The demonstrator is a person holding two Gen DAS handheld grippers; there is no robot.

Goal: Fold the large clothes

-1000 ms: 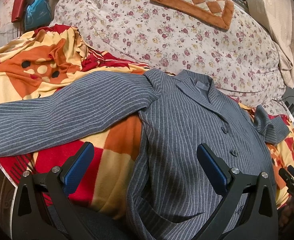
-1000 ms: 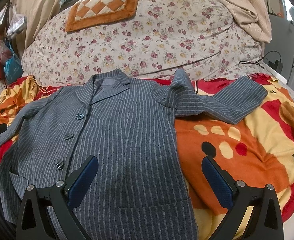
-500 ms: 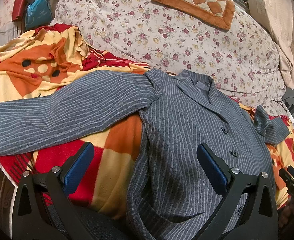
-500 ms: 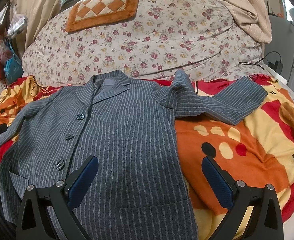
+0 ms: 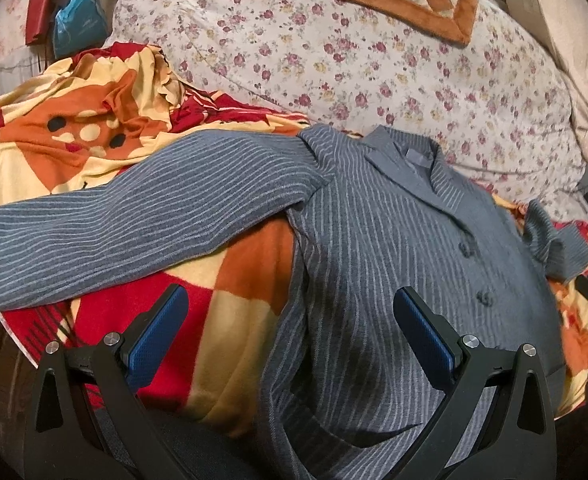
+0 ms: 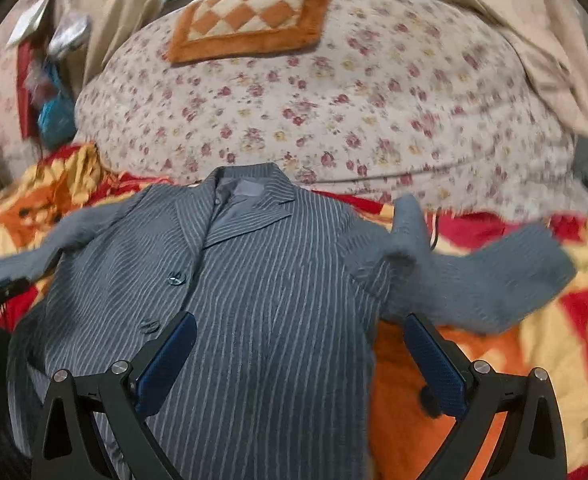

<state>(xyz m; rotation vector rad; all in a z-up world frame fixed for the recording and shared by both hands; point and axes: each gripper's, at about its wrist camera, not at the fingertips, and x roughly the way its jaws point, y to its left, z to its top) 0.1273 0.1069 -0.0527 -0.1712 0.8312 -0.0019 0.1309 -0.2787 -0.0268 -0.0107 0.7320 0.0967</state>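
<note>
The grey pinstriped jacket [image 5: 394,248] lies face up and buttoned on a red, orange and yellow fleece blanket [image 5: 230,320], collar toward a floral duvet [image 5: 354,60] heaped at the far side. One sleeve [image 5: 134,216] extends flat across the blanket, away from the body of the jacket. The opposite sleeve [image 6: 474,276] is spread out on the other side, with a raised crease at the shoulder; this area of the right wrist view is blurred.

The left gripper [image 5: 290,328] is wide open and holds nothing. One blue-padded finger sits over the blanket, the other over the front panel of the jacket, with the jacket's side edge between them.

The right gripper [image 6: 300,352] is likewise wide open and empty. It sits over the jacket's other front panel, with one finger over striped fabric and the other over the orange blanket near the side seam.

An orange checked cushion [image 6: 250,16] rests on top of the duvet.
</note>
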